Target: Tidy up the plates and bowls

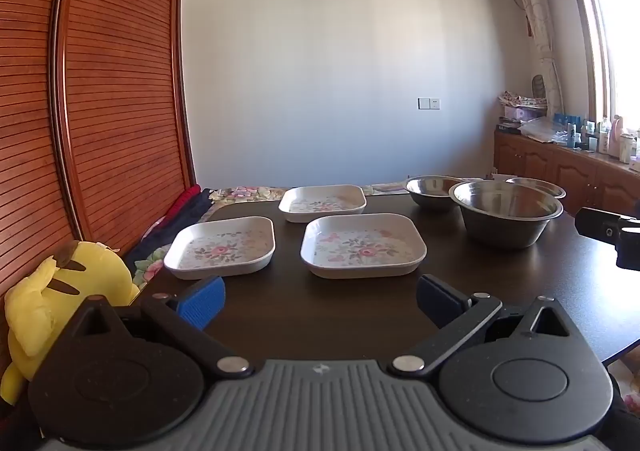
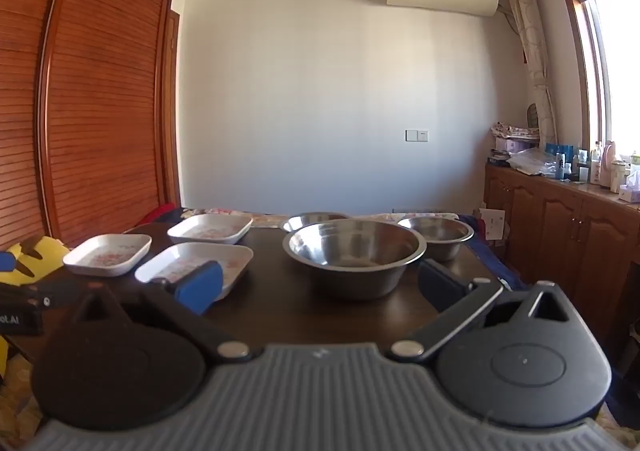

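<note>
Three square white floral plates lie on the dark table (image 1: 304, 311): one near left (image 1: 222, 247), one near centre (image 1: 362, 245), one behind (image 1: 322, 203). Three steel bowls stand to the right: a large one (image 1: 506, 213) in front, two smaller ones (image 1: 434, 191) (image 1: 536, 187) behind. My left gripper (image 1: 320, 301) is open and empty, above the table's near edge, short of the plates. My right gripper (image 2: 320, 285) is open and empty, just in front of the large bowl (image 2: 354, 257); the near plate (image 2: 192, 259) lies by its left finger.
A yellow plush toy (image 1: 60, 299) sits left of the table by the wooden louvred wardrobe (image 1: 100, 91). A floral bedspread (image 1: 240, 193) lies behind the table. Wooden cabinets (image 2: 560, 227) with bottles run along the right wall under the window.
</note>
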Available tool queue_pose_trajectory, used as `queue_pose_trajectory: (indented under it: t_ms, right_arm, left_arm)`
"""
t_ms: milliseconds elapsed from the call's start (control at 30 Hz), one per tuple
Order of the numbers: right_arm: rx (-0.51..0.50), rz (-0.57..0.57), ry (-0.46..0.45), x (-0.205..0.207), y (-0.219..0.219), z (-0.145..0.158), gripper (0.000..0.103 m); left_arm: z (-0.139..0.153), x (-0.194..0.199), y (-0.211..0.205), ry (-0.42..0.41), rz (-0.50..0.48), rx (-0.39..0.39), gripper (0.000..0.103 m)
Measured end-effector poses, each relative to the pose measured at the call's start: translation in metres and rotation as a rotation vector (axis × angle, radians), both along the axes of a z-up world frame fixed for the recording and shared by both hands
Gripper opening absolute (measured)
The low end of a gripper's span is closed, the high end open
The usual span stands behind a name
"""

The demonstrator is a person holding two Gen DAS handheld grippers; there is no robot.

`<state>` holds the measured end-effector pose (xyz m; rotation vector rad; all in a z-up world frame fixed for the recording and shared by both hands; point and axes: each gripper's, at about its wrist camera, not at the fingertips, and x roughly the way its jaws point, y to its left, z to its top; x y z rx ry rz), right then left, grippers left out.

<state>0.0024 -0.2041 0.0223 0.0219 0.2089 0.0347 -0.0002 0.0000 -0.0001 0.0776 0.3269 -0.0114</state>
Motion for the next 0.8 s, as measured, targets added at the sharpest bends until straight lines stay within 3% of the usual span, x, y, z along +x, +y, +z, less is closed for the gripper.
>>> queue_pose_trajectory:
  t_ms: [800]
  right_arm:
    - [-0.005,-0.009,0.003,-0.0007,-0.0021,-0.0015,0.103]
  left_arm:
    - [0.0002,-0.001,-0.0038,0.004,-0.02,0.007,0.103]
